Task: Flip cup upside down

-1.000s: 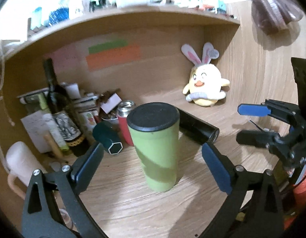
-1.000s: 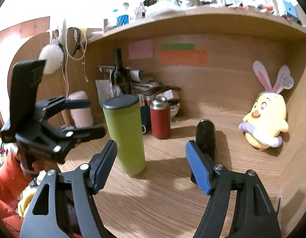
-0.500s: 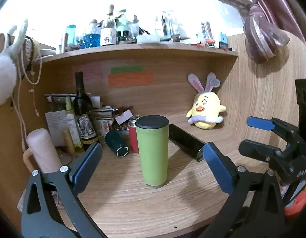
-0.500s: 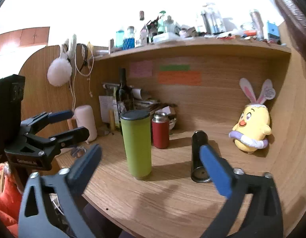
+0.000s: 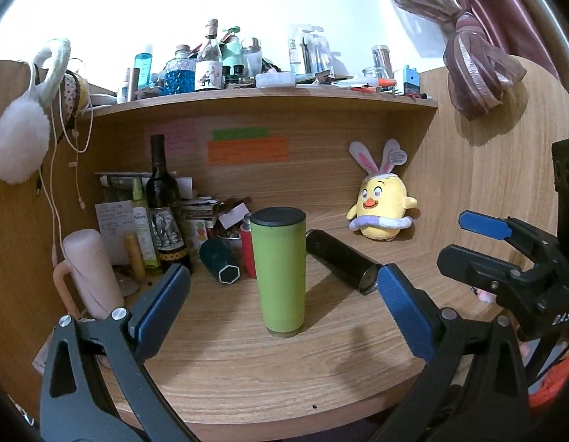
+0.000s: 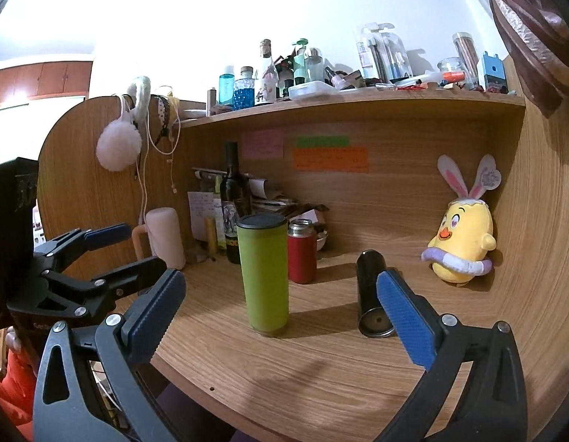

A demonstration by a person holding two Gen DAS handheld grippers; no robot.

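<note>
A tall green cup [image 5: 280,272] with a black end on top stands on the wooden desk [image 5: 247,361], also in the right wrist view [image 6: 264,276]. My left gripper [image 5: 280,302] is open and empty, well in front of the cup. My right gripper [image 6: 280,305] is open and empty, also back from the cup. The right gripper shows at the right of the left wrist view [image 5: 480,243]; the left gripper shows at the left of the right wrist view [image 6: 111,250].
A black cylinder [image 5: 339,261] lies on its side right of the cup. A red flask [image 6: 302,252], a dark teal cup [image 5: 221,263], a wine bottle [image 5: 164,206] and clutter stand behind. A plush chick [image 5: 382,206] sits at back right. A pink mug [image 5: 91,272] stands left.
Both grippers have pulled back from the green cup, which now looks smaller and farther away. The cup has stayed standing in place.
</note>
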